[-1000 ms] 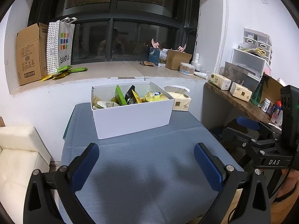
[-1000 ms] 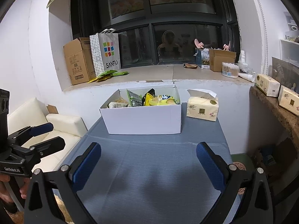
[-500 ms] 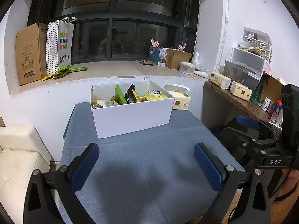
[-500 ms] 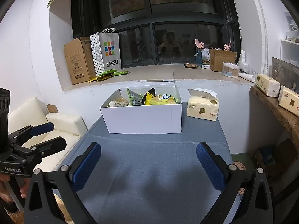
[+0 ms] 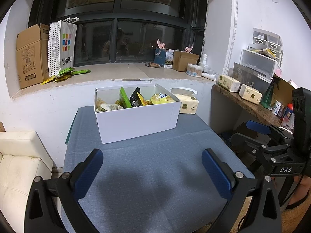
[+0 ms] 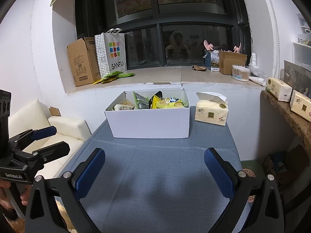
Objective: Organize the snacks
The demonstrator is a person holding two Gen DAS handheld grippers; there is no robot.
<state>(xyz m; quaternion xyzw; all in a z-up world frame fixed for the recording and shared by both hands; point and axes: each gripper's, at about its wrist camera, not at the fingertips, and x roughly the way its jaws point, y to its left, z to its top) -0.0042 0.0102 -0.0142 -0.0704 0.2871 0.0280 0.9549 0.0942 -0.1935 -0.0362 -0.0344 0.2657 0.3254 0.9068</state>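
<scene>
Our left gripper point(image 5: 152, 165) has its jaws spread wide with nothing between them, hanging over bare blue cloth at the near end of the table point(image 5: 147, 184). Our right gripper point(image 6: 155, 165) is the same: jaws wide apart, empty, over the same cloth.

Further out, at the far end of the table, stands the white box point(image 5: 136, 122), and the snacks point(image 5: 134, 100) sit inside it, packets in green, black and yellow poking above the rim. No packet lies loose on the cloth in either view. A tissue pack point(image 6: 210, 112) sits just beside the box on its right.

We judge this fits two stages alike: snacks waiting in the box to be sorted out, or snacks already gathered into it. So we name no step; any reach toward the box would need us to come in over its near wall from above.

The left view alone shows the side shelf point(image 5: 250, 104) with bottles and drawers. The right view alone shows the white sofa point(image 6: 58, 128) clearly, and more of the tissue pack's face. Green packets point(image 6: 114, 75) lie on the windowsill, well apart from the box
</scene>
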